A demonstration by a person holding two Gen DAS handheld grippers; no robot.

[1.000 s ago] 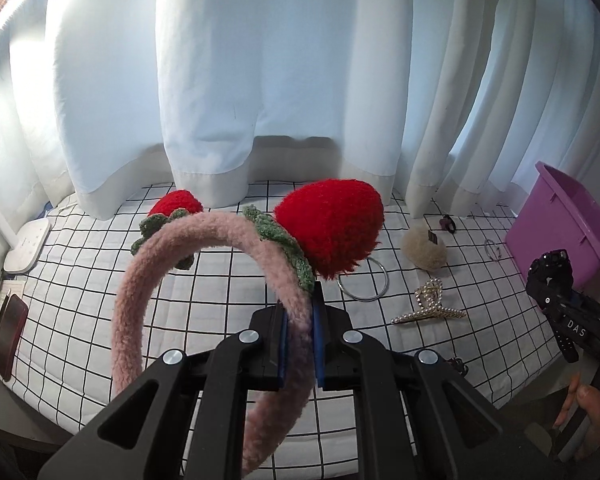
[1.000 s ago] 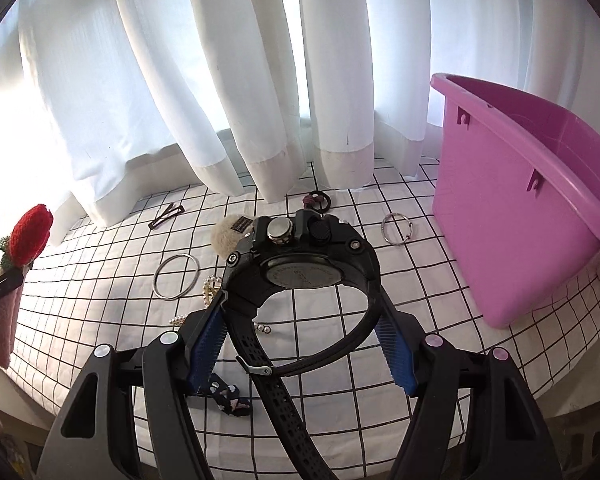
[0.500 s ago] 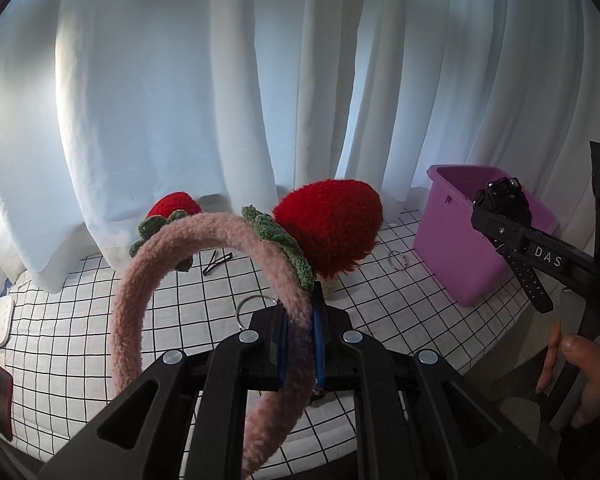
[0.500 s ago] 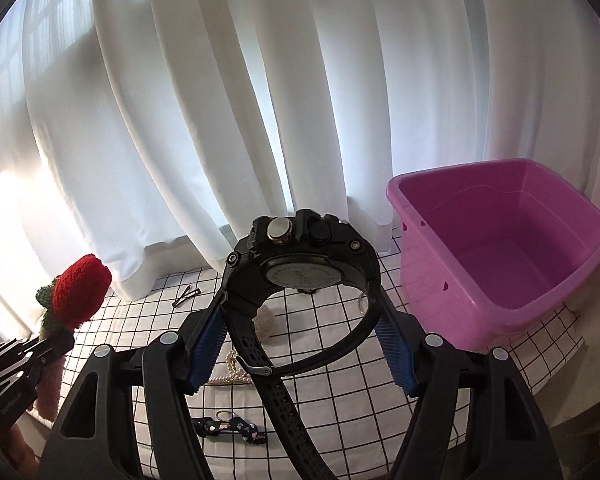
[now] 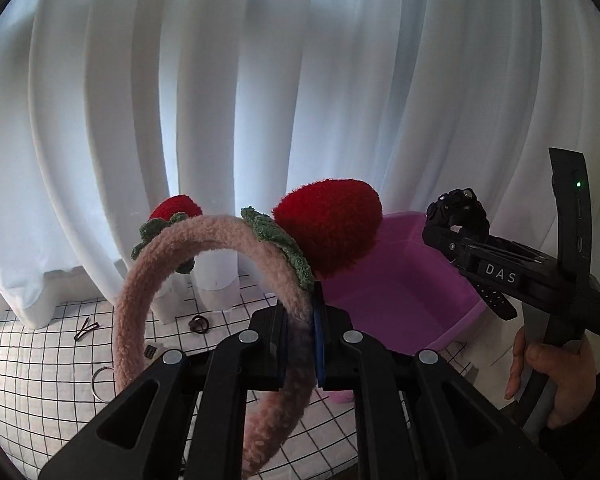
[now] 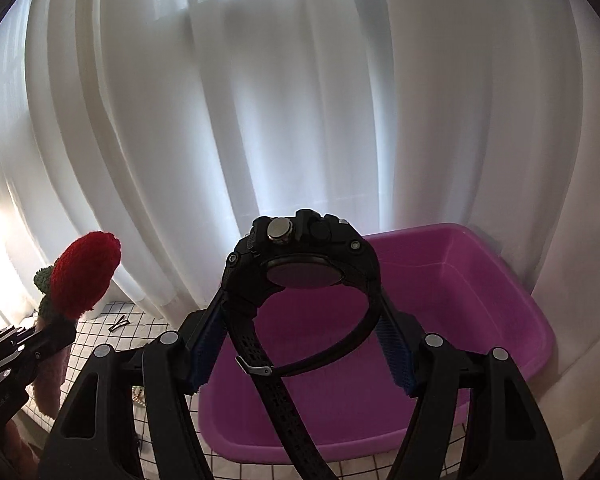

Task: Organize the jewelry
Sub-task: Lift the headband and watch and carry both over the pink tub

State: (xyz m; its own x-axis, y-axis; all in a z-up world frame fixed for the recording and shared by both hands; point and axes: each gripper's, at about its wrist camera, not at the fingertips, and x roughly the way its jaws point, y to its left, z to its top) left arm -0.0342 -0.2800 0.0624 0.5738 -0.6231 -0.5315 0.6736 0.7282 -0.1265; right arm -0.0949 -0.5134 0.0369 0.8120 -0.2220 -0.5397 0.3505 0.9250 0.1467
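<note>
My left gripper (image 5: 300,328) is shut on a fluffy pink headband (image 5: 172,256) with two red strawberry ears, held up above the table. Its band runs between the blue pads. My right gripper (image 6: 300,344) is shut on a chunky black wristwatch (image 6: 300,256), gripped across its strap loop, with the loose strap end hanging down. The watch hangs over the open purple tub (image 6: 460,280). In the left wrist view the purple tub (image 5: 400,280) lies behind the headband, and the right gripper with the watch (image 5: 460,216) is at the right, held by a hand (image 5: 552,372).
A white checked cloth (image 5: 40,364) covers the table. On it lie a black hair clip (image 5: 86,328), a dark hair tie (image 5: 199,324) and a metal ring (image 5: 102,380). White curtains (image 5: 260,100) hang close behind. The headband's strawberry (image 6: 84,276) shows at the left of the right wrist view.
Both grippers have risen and swung right toward the purple tub. The watch now hangs over the tub's opening, and most of the table's items have slid out of view.
</note>
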